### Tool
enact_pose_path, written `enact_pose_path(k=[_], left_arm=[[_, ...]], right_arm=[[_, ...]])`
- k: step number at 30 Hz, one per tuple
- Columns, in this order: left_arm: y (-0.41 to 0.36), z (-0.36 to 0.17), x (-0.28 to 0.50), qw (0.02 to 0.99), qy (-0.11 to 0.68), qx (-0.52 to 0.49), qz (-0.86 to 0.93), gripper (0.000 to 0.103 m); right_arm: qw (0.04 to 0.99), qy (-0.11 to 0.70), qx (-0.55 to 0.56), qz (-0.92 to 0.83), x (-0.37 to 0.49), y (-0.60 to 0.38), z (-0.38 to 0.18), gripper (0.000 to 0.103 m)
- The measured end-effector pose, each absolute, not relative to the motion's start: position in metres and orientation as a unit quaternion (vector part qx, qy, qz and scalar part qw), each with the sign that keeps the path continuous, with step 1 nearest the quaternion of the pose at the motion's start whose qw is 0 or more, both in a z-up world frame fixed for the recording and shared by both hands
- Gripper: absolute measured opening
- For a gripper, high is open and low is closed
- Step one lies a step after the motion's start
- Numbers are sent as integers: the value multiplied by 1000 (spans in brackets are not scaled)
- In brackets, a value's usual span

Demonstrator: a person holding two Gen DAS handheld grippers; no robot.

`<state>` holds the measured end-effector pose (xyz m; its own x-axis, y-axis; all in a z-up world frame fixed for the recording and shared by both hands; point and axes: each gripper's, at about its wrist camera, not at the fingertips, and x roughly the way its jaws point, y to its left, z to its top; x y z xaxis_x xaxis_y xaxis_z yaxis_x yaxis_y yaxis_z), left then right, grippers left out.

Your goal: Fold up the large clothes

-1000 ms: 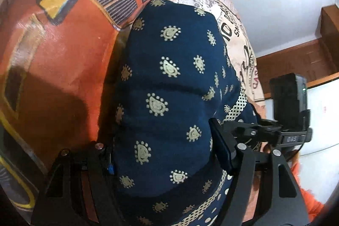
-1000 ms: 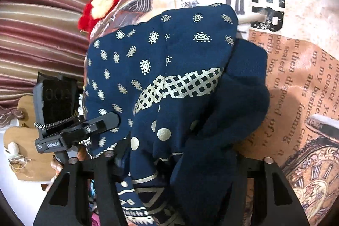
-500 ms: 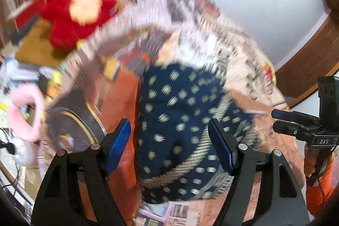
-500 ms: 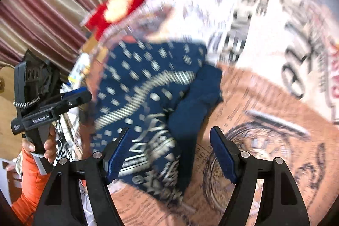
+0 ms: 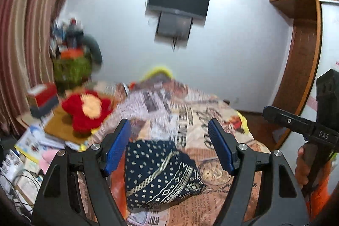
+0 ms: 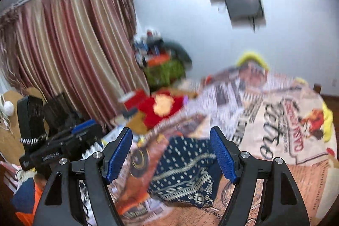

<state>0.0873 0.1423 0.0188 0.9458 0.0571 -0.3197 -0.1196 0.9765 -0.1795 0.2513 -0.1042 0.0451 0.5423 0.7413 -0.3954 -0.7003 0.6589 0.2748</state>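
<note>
Through the left wrist camera we see the folded navy garment with cream paisley dots and geometric bands (image 5: 159,173) lying on the newspaper-print bedspread (image 5: 190,118), below and ahead of our left gripper (image 5: 169,145). Its blue-padded fingers (image 5: 117,147) are spread wide with nothing between them; the bundle sits framed in the gap but well below the pads, untouched. The bundle's long axis seems to run from near us away toward the far wall, slightly skewed to the right. We hold this gripper raised and roughly level, looking over the bed at the wall-mounted black television (image 5: 180,0). The right gripper's black body (image 5: 300,126) shows at the right edge, also clear of the cloth.

From the right wrist camera, the same navy garment (image 6: 184,171) lies below our right gripper (image 6: 171,151), a little toward its right finger. These jaws too stand fully apart and empty, lifted off the bed. Both grippers look about equally near. We judge the fold complete, or nearly so; any further move means reaching back down.
</note>
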Motion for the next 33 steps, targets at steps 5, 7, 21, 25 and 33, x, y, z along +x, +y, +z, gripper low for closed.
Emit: enact_pose_path(k=[5, 7, 21, 25, 33], left_arm=[[109, 25, 50, 989, 109, -66, 79, 74], [102, 24, 40, 989, 100, -57, 90, 74], [76, 6, 18, 990, 88, -33, 107, 83], [76, 5, 15, 990, 85, -36, 107, 85], [79, 2, 15, 989, 89, -44, 108, 88]], right_arm=[[901, 175, 41, 395, 197, -126, 64, 74], [909, 153, 34, 387, 176, -131, 66, 74], [938, 114, -5, 327, 112, -138, 50, 102], [942, 117, -6, 314, 112, -140, 48, 103], [943, 127, -7, 308, 113, -143, 45, 103]])
